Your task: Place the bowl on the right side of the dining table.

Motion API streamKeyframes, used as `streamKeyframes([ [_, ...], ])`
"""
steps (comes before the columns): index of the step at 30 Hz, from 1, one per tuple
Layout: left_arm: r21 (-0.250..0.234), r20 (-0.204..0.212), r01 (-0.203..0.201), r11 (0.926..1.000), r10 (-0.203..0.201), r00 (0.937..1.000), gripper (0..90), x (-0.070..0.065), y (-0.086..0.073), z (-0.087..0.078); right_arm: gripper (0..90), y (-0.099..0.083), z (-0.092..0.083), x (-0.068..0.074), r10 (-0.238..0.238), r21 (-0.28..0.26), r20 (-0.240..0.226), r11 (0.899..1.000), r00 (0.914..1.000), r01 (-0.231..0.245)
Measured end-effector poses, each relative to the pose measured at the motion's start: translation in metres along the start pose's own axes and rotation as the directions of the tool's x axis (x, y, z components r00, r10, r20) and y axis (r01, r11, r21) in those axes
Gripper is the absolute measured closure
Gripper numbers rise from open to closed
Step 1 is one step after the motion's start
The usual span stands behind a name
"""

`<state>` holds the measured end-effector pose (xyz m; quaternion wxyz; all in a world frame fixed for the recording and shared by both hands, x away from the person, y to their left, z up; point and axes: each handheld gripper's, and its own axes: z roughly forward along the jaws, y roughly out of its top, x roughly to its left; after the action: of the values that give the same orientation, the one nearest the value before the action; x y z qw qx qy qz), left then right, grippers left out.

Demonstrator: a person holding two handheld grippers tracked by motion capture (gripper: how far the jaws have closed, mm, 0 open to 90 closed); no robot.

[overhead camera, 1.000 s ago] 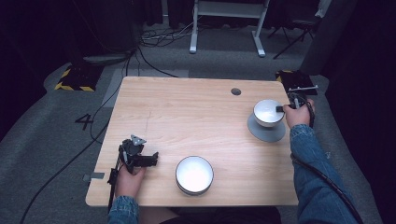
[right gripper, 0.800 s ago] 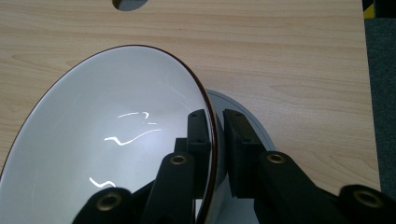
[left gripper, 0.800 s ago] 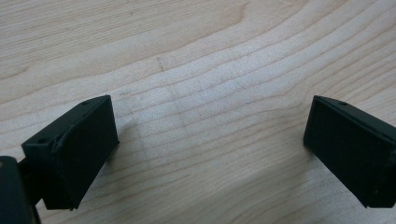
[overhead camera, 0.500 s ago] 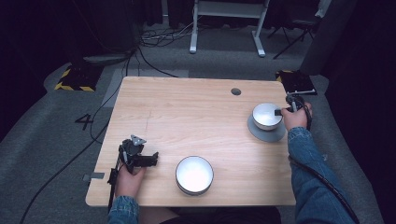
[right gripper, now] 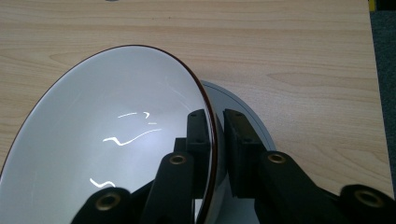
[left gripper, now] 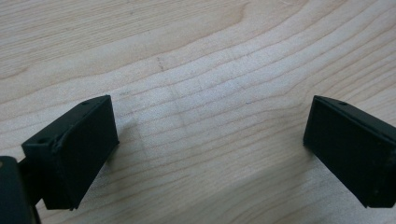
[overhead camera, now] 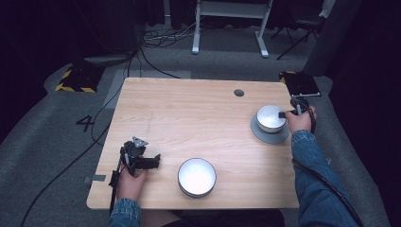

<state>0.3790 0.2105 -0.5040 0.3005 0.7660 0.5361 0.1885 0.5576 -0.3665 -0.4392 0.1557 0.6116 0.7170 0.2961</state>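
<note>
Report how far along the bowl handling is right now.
Done: the right gripper is clamped on the bowl's rim. In hand: that bowl sits over the grey plate. Left, probably: placing it; the near bowl is untouched, and the left gripper rests open.

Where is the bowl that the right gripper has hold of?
In the high view the bowl sits at the table's right side on a grey plate, its rim pinched by the right gripper.

Left gripper [overhead camera: 153, 162] wide apart, right gripper [overhead camera: 284, 115] clamped
</note>
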Motion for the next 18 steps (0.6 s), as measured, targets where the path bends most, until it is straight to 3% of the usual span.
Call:
streamKeyframes([
  [9, 0.0, 0.0, 0.0, 1.0, 0.0, 1.0, 3.1, 0.0, 0.0, 0.0, 74.9, -0.003, -0.0002, -0.0037, 0.001, -0.003, 0.013, 1.0, 0.9999, -0.001],
  [15, 0.0, 0.0, 0.0, 1.0, 0.0, 1.0, 3.1, 0.0, 0.0, 0.0, 71.6, -0.0053, -0.0018, -0.0073, 0.02, -0.014, -0.005, 1.0, 0.9998, -0.02],
  [18, 0.0, 0.0, 0.0, 1.0, 0.0, 1.0, 3.1, 0.0, 0.0, 0.0, 65.1, -0.0052, -0.0047, -0.0085, 0.005, -0.042, -0.009, 0.999, 0.9999, -0.006],
])
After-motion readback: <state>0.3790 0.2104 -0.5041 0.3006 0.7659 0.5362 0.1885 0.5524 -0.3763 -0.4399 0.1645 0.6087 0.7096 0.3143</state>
